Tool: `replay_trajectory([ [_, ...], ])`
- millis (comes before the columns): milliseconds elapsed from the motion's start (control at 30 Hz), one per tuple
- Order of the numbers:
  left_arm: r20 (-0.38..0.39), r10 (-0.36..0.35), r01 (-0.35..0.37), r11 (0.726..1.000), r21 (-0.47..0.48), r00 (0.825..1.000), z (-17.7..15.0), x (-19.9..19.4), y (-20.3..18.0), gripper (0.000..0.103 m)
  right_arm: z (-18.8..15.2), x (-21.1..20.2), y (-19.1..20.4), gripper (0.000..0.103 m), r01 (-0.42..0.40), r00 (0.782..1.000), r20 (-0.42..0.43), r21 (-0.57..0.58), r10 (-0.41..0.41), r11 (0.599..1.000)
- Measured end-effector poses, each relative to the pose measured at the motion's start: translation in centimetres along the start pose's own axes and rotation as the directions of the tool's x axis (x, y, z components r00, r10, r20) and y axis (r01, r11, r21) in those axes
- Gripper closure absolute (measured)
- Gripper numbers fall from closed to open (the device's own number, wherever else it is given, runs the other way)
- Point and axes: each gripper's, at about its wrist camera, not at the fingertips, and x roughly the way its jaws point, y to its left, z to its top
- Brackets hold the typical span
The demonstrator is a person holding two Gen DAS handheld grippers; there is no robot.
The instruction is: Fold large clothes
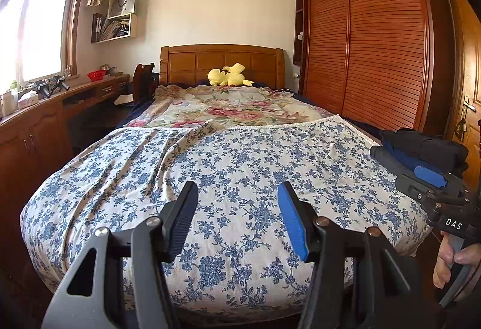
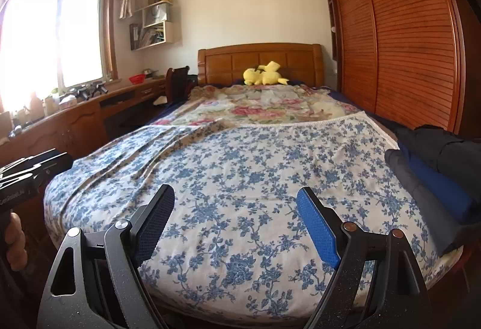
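A stack of folded dark clothes (image 1: 421,145), black and navy with a blue layer, lies on the right edge of the bed; in the right wrist view the clothes (image 2: 436,172) fill the right side. A blue-flowered white sheet (image 1: 234,154) (image 2: 255,166) covers the near half of the bed, with creases on its left. My left gripper (image 1: 238,190) hovers over the sheet's near end, open, nothing between its fingers. My right gripper (image 2: 237,193) is also open and empty above the sheet. Each gripper shows at the other view's edge: the right gripper (image 1: 421,178), the left gripper (image 2: 57,163).
A pink-flowered quilt (image 1: 228,106) covers the far half of the bed, with a yellow plush toy (image 1: 228,76) by the wooden headboard (image 1: 222,58). A slatted wardrobe (image 1: 375,37) stands right. A long desk (image 1: 60,106), chair (image 1: 144,79) and window (image 1: 36,28) line the left.
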Motion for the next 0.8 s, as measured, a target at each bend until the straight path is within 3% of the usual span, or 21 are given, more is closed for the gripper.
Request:
replay_trajectory([
  [800, 0.009, 0.005, -0.006, 1.000, 0.014, 1.000, 0.03, -0.24, -0.57, 0.049, 0.02, 0.09, -0.16, 0.018, 0.005, 1.000, 0.002, 0.003, -0.005, 1.000],
])
